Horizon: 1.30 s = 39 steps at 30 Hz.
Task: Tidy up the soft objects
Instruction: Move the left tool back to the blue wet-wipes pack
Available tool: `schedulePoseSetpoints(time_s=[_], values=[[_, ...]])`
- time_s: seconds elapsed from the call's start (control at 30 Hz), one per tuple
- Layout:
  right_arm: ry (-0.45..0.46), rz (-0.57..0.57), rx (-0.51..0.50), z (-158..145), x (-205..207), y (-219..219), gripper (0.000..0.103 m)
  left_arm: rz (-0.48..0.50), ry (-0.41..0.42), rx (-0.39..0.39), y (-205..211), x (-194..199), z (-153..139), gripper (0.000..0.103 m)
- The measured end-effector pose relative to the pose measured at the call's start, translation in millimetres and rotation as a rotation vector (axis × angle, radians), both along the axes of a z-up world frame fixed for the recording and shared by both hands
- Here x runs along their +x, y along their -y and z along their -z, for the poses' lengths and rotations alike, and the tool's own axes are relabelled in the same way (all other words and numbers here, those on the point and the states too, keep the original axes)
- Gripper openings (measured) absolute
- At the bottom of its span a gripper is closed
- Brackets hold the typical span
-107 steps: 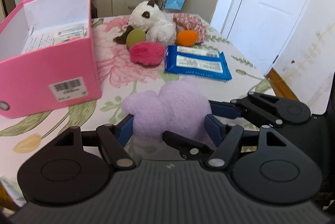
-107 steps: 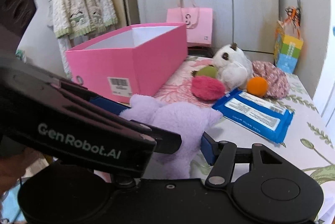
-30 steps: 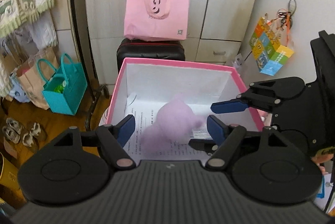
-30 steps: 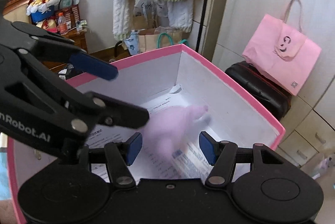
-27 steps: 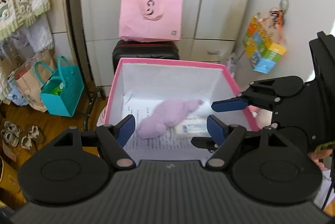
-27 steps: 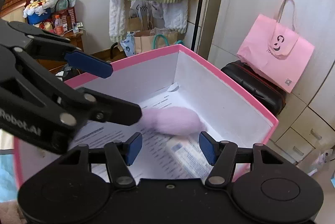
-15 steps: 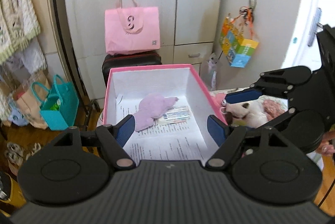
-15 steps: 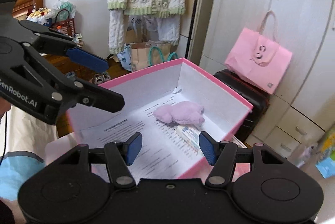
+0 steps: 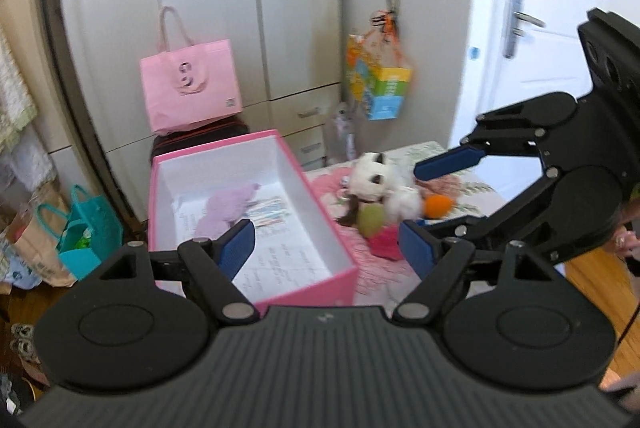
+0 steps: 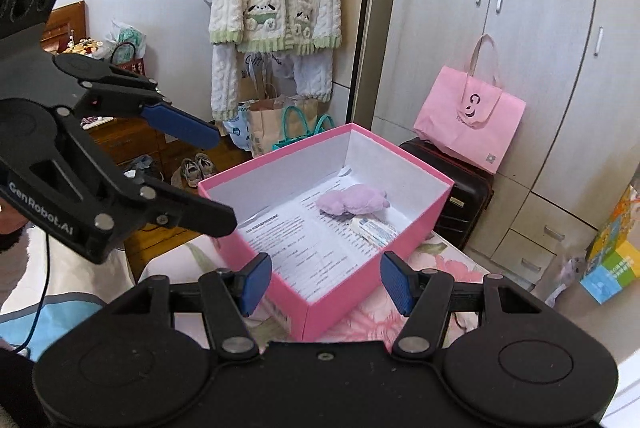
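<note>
Left wrist view: the left gripper [image 9: 326, 244] is seen at the bottom centre, its 2 blue fingers [image 9: 236, 248] set apart with nothing between them; they have just been opening further. Behind them, at centre left, the pink box [image 9: 320, 212] is shown open on the bench [image 9: 376, 280], which is covered by a floral cloth. The purple plush [image 9: 224, 206] is seen lying on printed papers [image 9: 276, 260] inside the box, toward its far end, beside a small packet [image 9: 268, 210]. To the right of the box, a white plush cat [image 9: 370, 176], a green ball [image 9: 370, 222], an orange ball [image 9: 438, 206] and a magenta plush [image 9: 384, 246] are grouped on the bench. The right gripper [image 9: 436, 204] is seen at the right edge, fingers apart and empty, above that group. A pink bag [image 9: 192, 88] is set against the cupboard at upper left.

Right wrist view: the right gripper [image 10: 326, 284] is shown at the bottom centre, its 2 fingers [image 10: 394, 286] spread with nothing held. The pink box [image 10: 380, 264] fills the middle of the frame, and the purple plush [image 10: 352, 198] is seen resting in its far part, touching the packet [image 10: 372, 228]. The left gripper [image 10: 200, 176] is seen at the left, fingers apart and empty, near the box's left corner. A knitted cardigan [image 10: 276, 0] is hung at upper centre, and the pink bag [image 10: 470, 116] is seen at the right.
</note>
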State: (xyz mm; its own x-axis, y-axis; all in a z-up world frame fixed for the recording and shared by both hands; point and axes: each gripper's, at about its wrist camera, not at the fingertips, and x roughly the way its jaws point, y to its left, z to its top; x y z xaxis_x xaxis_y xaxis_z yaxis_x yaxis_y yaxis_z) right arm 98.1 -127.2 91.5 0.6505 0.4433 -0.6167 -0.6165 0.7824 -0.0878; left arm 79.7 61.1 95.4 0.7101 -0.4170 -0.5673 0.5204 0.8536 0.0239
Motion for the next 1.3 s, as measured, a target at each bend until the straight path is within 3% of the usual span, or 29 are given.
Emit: schedulePoseSetpoints(time_s=[0.27,0.53,0.73,0.9,1.3], values=[[0.033,0.017,-0.003,-5,-44,24,0.068,0.079,0.018,0.055,28,-35,0,0.080],[0.042,0.070,0.044,20,-84,68,0.073,0.184,-0.014,0.082,71,-40,24,0.080],[0.033,0.141,0.029,52,-95,98,0.080,0.247,-0.119,0.037,104,-19,54,0.080],[-0.009,0.199,0.080,81,-88,126,0.084,0.278,-0.185,0.014,128,4,88,0.083],[0.054,0.313,0.078,163,-57,166,0.086,0.233,-0.282,0.013,173,65,164,0.084]])
